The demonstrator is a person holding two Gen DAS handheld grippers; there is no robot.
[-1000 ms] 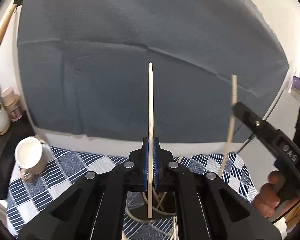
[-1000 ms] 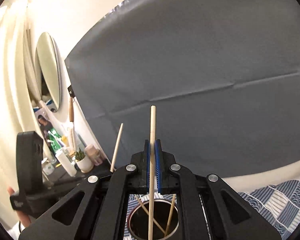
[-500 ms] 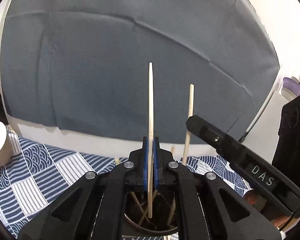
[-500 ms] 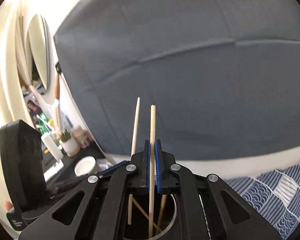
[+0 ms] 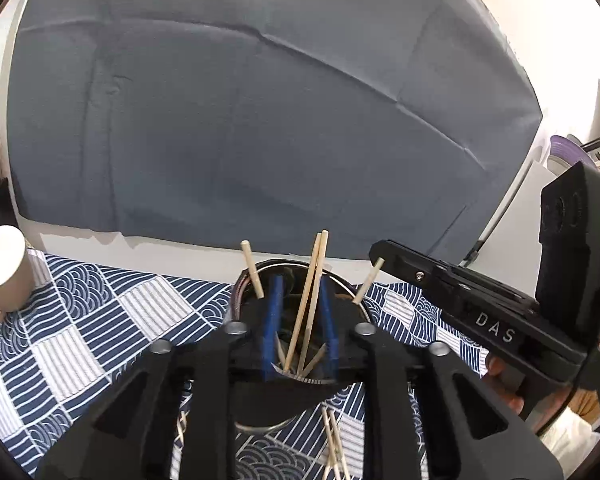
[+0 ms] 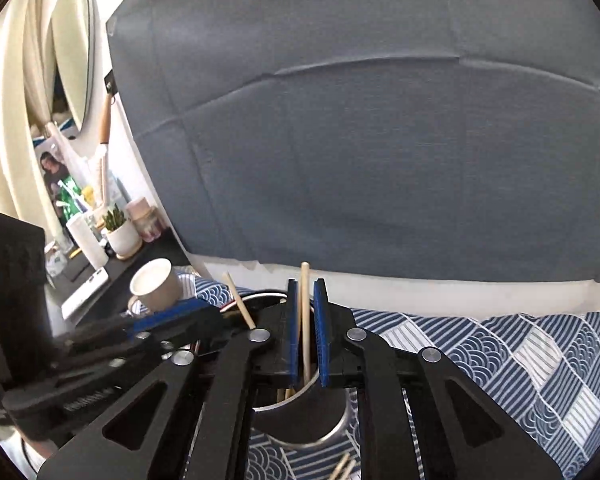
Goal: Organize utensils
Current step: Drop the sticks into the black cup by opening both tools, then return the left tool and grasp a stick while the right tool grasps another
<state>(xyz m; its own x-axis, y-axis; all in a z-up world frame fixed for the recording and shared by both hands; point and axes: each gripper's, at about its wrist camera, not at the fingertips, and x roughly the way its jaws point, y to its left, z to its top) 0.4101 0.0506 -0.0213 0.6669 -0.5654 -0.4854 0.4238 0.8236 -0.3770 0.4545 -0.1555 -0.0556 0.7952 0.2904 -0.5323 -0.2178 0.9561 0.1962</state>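
Both grippers are matte black plastic with blue ribbed pads and round silver screws on the linkage arms. The left gripper [image 5: 298,330] shows triangular cut-outs behind its pads. The right gripper [image 6: 308,332] bears white "DAS" lettering beside a small green light.

A big grey-blue sheet [image 5: 260,120] hangs across the back wall. A blue-and-white patterned tablecloth [image 5: 80,320] covers the table, and a pale cup [image 5: 2,268] stands on it at the left. On the side shelf sit a small potted plant [image 6: 120,232] and a white roll [image 6: 86,240], with an oval mirror [image 6: 74,52] above them.
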